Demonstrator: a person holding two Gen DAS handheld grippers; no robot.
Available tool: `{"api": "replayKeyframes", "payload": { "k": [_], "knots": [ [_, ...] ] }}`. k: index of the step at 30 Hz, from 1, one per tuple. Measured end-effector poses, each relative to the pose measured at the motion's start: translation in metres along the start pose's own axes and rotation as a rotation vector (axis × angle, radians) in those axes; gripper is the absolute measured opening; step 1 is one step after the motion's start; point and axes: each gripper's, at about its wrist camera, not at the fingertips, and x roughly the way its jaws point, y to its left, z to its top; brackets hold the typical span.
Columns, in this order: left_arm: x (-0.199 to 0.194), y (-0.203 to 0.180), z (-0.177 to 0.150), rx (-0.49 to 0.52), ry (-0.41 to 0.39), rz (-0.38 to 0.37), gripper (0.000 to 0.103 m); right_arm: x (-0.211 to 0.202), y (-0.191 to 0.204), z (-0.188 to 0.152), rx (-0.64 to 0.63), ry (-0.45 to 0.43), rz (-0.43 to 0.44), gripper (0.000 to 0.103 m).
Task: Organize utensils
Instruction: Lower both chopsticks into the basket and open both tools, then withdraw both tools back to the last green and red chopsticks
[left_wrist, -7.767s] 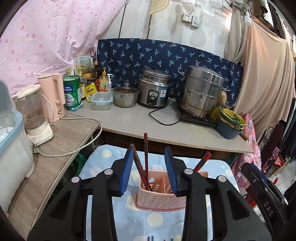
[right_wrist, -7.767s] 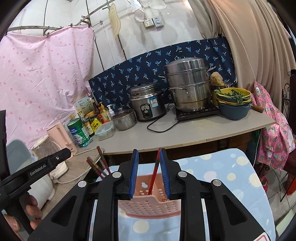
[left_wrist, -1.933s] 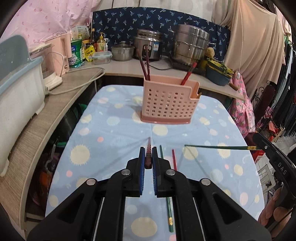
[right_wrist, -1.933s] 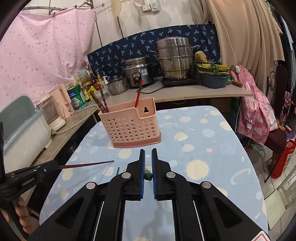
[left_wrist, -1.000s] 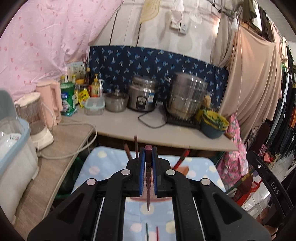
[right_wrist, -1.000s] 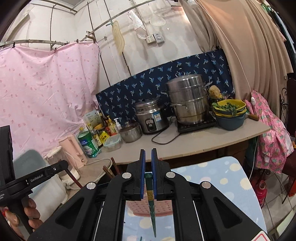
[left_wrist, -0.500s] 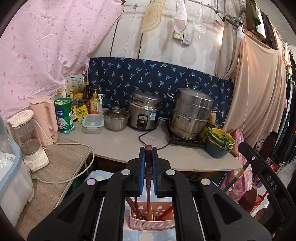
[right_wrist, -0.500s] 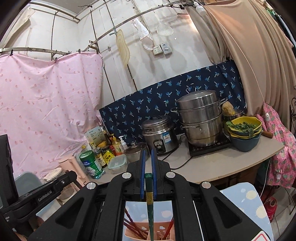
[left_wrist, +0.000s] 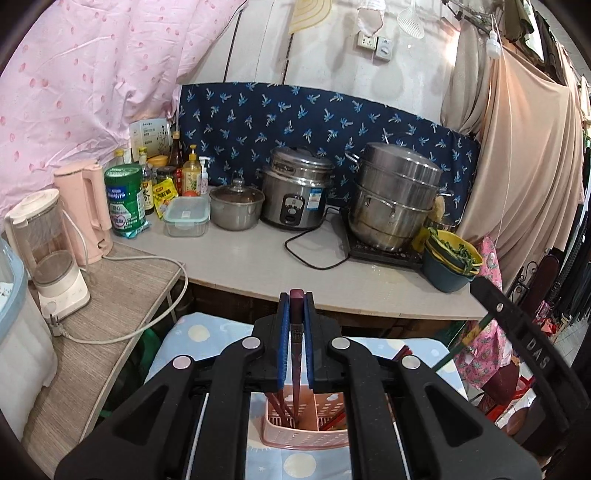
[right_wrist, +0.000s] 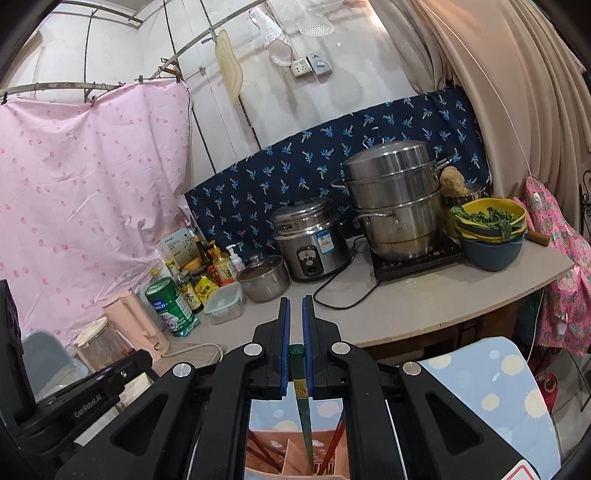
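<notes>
Left hand-held gripper (left_wrist: 295, 325) pinches a maroon chopstick (left_wrist: 295, 354), right hand-held gripper (right_wrist: 296, 332) a green chopstick (right_wrist: 301, 398); both tips hang into the pink utensil basket (left_wrist: 303, 432).

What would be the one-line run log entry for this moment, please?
left gripper: shut on dark red chopstick | right gripper: shut on green chopstick | both tips hang over pink holder | release: not yet

Low table under a light-blue cloth with pale sun and cloud print (left_wrist: 192, 332). Standing directly on it: a pink perforated plastic utensil basket (left_wrist: 303, 437), upright, compartments open upward. Basket's position relative to table edges: cannot tell.
</notes>
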Motion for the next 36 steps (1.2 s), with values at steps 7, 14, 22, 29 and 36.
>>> {"api": "replayKeyframes", "payload": {
  "k": [7, 14, 22, 29, 36],
  "knots": [
    [0.012, 0.006, -0.017, -0.013, 0.048, 0.011, 0.008, 0.012, -0.011, -0.030, -0.016, 0.073, -0.031, 0.007],
    [0.008, 0.008, -0.023, -0.009, 0.047, 0.025, 0.025, 0.001, -0.014, -0.034, -0.018, 0.069, -0.046, 0.015],
    [-0.007, 0.006, -0.036, 0.009, 0.053, 0.030, 0.033, -0.022, -0.015, -0.045, -0.029, 0.074, -0.057, 0.020],
    [-0.027, 0.002, -0.056, 0.030, 0.063, 0.033, 0.033, -0.053, -0.015, -0.070, -0.044, 0.095, -0.062, 0.022],
    [-0.044, -0.002, -0.088, 0.048, 0.093, 0.040, 0.033, -0.083, -0.014, -0.105, -0.059, 0.132, -0.060, 0.024]
  ]
}}
